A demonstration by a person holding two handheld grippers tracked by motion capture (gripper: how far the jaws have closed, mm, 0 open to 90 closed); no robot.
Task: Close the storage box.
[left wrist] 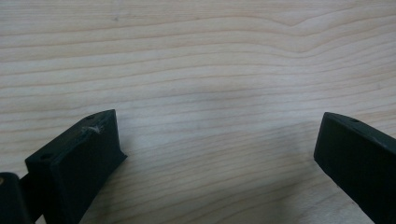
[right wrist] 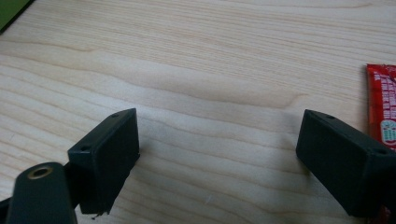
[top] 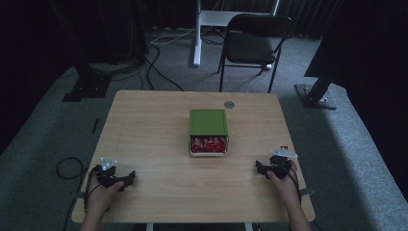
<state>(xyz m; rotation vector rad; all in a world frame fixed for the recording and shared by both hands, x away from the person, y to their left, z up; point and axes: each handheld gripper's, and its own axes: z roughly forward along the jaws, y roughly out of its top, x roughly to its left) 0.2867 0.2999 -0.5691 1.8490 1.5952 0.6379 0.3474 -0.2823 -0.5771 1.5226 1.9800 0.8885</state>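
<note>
box: green-lidded box [top: 208,121] sat mid-table, lid slid back, near end uncovered, red packets [top: 208,144] showing inside.
loose packet: one red packet [right wrist: 381,109] lay flat on the table [top: 159,192] just beside the right gripper's outer jaw; in the high view it was a small red speck [top: 284,147] at the right edge, too small to read.
left gripper: left gripper [top: 126,181] rested low at the near-left corner, jaws spread wide, nothing between them; bare wood ahead in the left gripper view [left wrist: 219,154].
right gripper: right gripper [right wrist: 219,149] sat near the right edge, jaws released and wide, empty.
step in hand: probably picking up the loose packet for the box.
how to do it well: turn the right gripper toward the packet so it falls between the jaws, not outside one; come in low, take a short edge, since a flat wrapper slides on wood.
risk: pinching only film, or pushing it off the table edge.
left's job: could steady the box if the drop nudges it.
</note>
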